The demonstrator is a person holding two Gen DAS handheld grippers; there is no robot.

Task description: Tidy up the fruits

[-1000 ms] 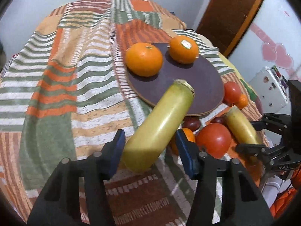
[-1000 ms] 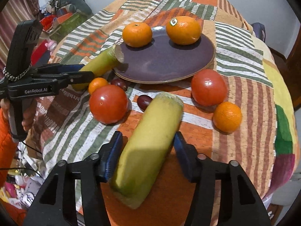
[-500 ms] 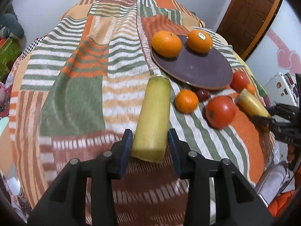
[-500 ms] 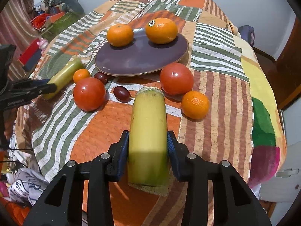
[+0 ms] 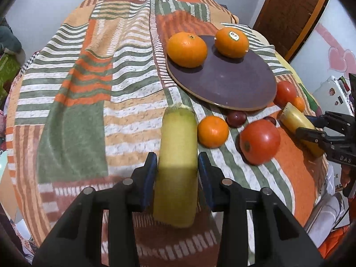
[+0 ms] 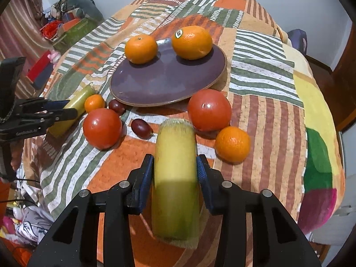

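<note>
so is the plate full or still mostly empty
Mostly empty: only two oranges sit at the far edge of the purple plate; the rest is bare.

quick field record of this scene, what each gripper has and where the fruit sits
left hand-held gripper: shut on a yellow-green cylindrical fruit piece
right hand-held gripper: shut on a second yellow-green cylindrical piece
round purple plate: two large oranges
on striped patchwork cloth: two red tomatoes, two small mandarins, two dark grapes
</note>
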